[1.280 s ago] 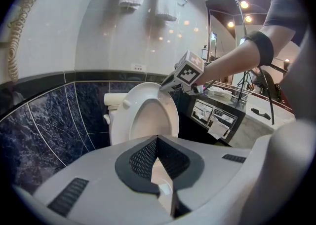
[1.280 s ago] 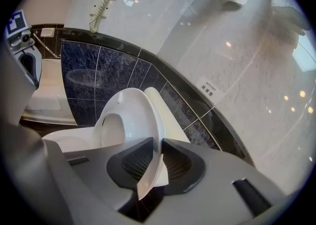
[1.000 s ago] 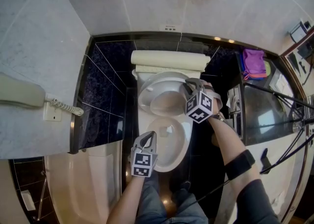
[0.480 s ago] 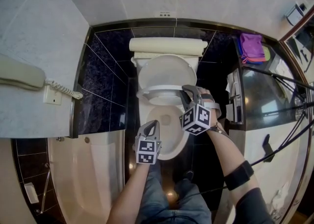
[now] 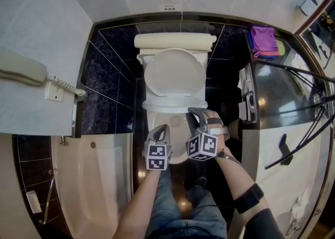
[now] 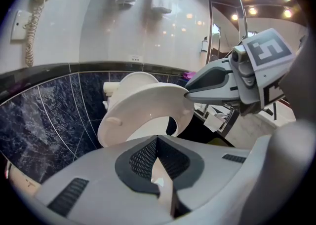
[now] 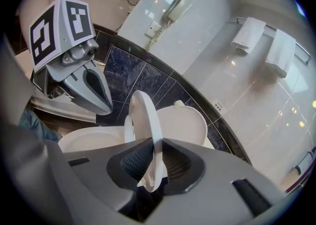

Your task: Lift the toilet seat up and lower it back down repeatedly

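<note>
the toilet (image 5: 179,150) has its lid (image 5: 174,73) upright. the toilet seat (image 5: 167,105) is half raised over the bowl, its front rim pinched by the right gripper (image 5: 197,113). the left gripper (image 5: 161,129) is alongside, jaws together and empty.

Wall phone (image 5: 21,75) left of toilet (image 5: 174,73), cloth (image 5: 263,41) right

No words, brand names or numbers can be read anywhere in the bathroom. The only printed signs are black-and-white square code patterns on the cube (image 5: 157,158) of the left gripper (image 5: 162,127) and on that of the right gripper (image 5: 194,111). A small plate (image 5: 168,8) on the far wall is too small to read.
</note>
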Available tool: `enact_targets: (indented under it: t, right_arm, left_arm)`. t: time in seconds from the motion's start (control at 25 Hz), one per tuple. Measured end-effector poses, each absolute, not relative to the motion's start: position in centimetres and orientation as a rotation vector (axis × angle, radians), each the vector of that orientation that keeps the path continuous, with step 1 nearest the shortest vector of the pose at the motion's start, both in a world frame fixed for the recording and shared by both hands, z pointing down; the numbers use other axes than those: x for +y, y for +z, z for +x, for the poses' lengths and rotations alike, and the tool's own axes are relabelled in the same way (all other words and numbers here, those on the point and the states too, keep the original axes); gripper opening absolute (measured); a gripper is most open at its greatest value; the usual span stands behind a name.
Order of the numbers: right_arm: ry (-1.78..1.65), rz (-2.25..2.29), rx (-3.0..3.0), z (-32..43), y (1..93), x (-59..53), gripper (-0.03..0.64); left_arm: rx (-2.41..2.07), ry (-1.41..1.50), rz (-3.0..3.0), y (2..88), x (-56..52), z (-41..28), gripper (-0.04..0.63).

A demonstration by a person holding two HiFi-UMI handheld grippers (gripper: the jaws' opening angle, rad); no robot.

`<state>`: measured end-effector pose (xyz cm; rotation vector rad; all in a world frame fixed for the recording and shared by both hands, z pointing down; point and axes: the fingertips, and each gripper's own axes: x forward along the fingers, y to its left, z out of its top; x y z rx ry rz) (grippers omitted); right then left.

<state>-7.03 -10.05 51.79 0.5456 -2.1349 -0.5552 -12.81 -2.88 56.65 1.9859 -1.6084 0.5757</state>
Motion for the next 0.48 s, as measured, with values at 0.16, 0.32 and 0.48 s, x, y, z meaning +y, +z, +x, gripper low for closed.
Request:
enact_targets:
  t: [0.16,0.32,0.48]
  right_arm:
    - [-0.577,0.494,-2.128,-6.4,53.1,-6.7,0.081]
    - [-0.603,0.429,-2.113,-5.8,54.6,-3.6,0.087]
    - [-0.606,0.388,-2.109,-5.2,56.0,-1.2,0.094]
  left_arm:
    - [-1.619,0.575,1.974,57.0,-2.0,-12.5,-0.003]
    - [-1.64,0.567,1.954,57.3,-1.1,-12.3,-0.003]
    - [-1.665,0.561,1.913,58.1,0.2,-12.3,-0.003]
